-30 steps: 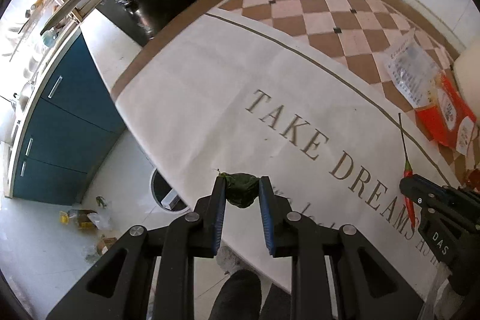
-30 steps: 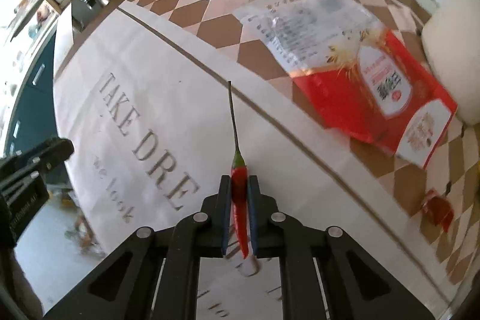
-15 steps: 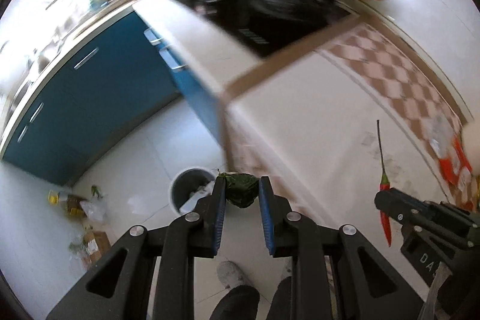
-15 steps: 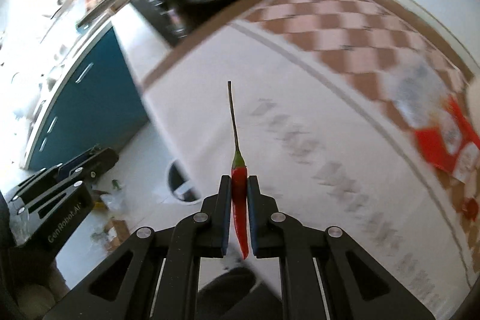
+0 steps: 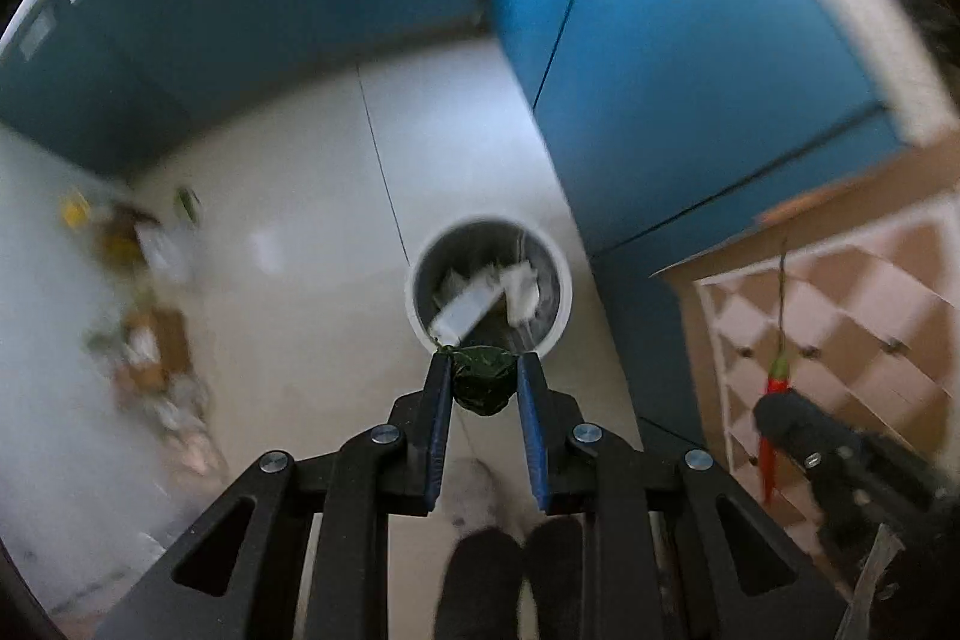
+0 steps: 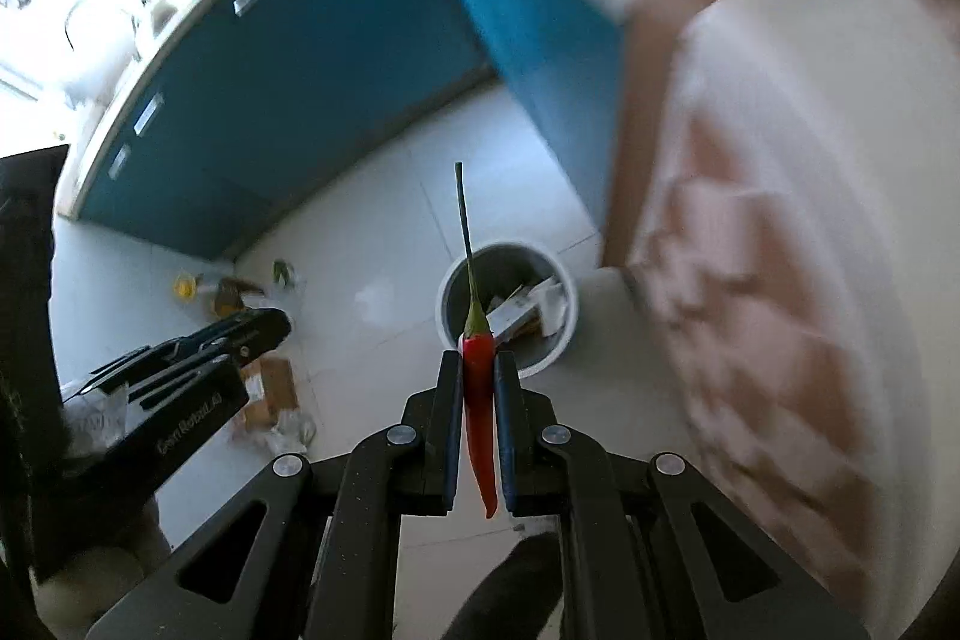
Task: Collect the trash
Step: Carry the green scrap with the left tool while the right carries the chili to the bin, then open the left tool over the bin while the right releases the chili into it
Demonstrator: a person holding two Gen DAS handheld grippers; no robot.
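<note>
Left gripper [image 5: 483,370] pinching green wad [image 5: 483,379] | right gripper [image 6: 478,367] clamping chili [image 6: 479,412] | both above bin [image 5: 489,286]

The left gripper [image 6: 180,388] body reads "GenRobot.AI" in the right wrist view.

Light: bright daylight, blown out at the right view's upper left.
Glare: soft sheen on the floor [image 6: 372,301].
Blur: cloth [image 6: 780,250] and cabinets [image 5: 690,58] smeared; grippers crisp.
Edges: fisheye bending, black corners.
</note>
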